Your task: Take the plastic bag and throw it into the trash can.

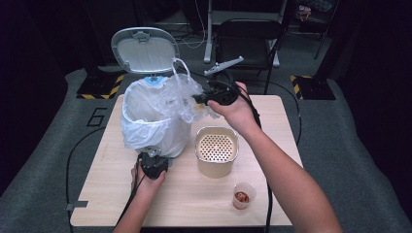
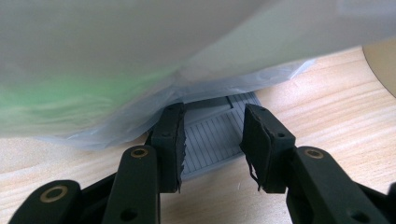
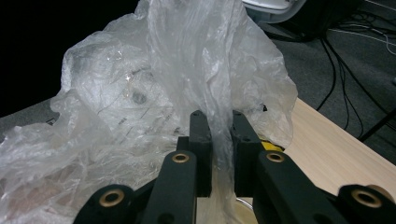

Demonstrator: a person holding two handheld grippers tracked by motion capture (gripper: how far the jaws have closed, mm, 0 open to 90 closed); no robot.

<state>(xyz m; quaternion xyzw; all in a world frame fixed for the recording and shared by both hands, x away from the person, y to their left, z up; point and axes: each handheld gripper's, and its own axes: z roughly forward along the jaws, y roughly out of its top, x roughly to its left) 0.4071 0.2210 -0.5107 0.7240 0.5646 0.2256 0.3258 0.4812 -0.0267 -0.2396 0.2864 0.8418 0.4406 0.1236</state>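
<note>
A white pedal bin (image 1: 145,131) stands at the table's back left with its lid (image 1: 145,50) up. A clear plastic bag (image 1: 182,94) lines it and bunches up at its right rim. My right gripper (image 1: 201,98) is shut on that bunched film; the bag (image 3: 140,93) runs up between the jaws of the gripper (image 3: 217,116). My left gripper (image 1: 150,155) is at the bin's foot. Its jaws (image 2: 214,112) stand open over the grey ribbed pedal (image 2: 212,140), under the hanging bag hem (image 2: 140,60).
A beige container with a perforated insert (image 1: 216,150) stands mid-table, right of the bin. A small clear cup (image 1: 242,195) holding something red-brown sits near the front right of the wooden table (image 1: 277,126). A dark chair (image 1: 248,34) stands behind the table.
</note>
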